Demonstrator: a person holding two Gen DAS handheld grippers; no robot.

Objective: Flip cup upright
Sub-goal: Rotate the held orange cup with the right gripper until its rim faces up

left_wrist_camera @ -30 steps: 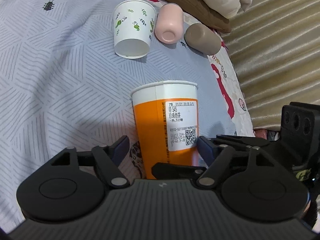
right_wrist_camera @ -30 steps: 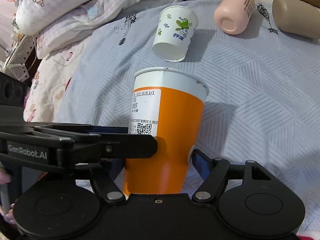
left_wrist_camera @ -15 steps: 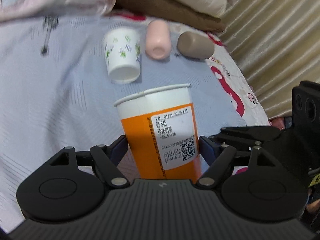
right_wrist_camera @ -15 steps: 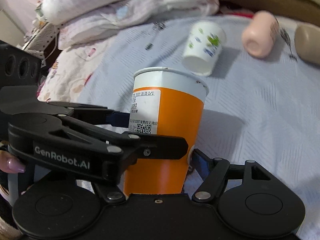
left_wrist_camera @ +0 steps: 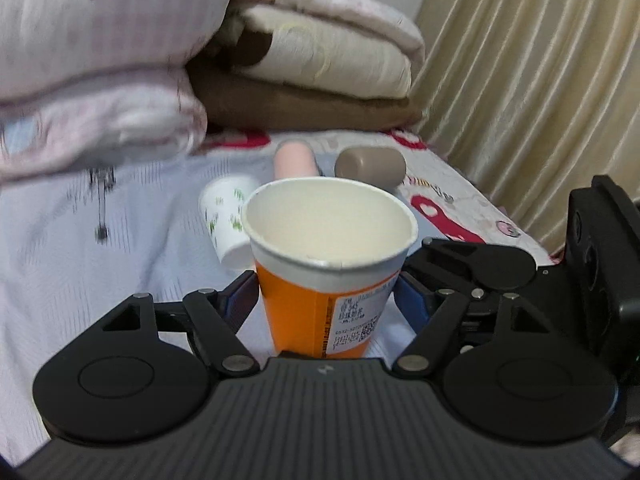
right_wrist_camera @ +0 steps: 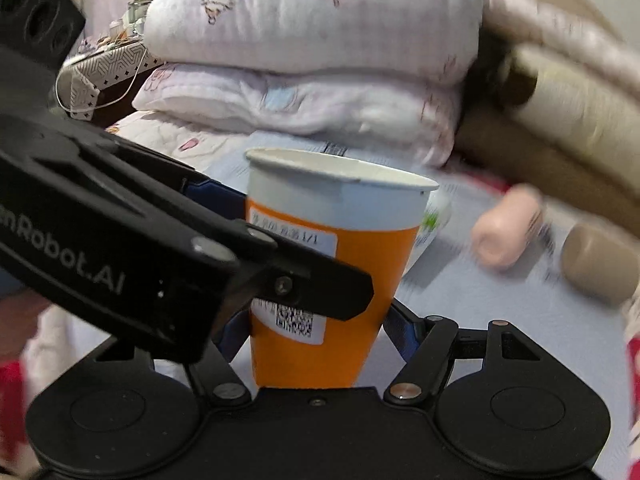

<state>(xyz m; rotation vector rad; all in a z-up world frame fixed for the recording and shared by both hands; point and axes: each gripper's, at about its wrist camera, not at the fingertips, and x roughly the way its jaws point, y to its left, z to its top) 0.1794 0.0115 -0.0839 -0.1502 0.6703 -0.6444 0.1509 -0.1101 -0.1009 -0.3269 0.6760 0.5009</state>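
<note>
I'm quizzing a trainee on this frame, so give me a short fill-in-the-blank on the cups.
1. The orange cup sits between both grippers with its open mouth facing ____.
2. The pink cup lies on its ____.
3. The cup beside the pink one, nearest the curtain, is ____ in colour.

Missing words: up; side; brown

Orange cup [left_wrist_camera: 320,280] upright; three cups [left_wrist_camera: 370,166] lying behind it.

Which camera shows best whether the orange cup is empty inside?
Left wrist: it looks down past the rim of the orange cup onto its pale inner wall, though the bottom stays hidden. Right wrist sees only its outside and rim edge-on, partly behind the left gripper.
</note>
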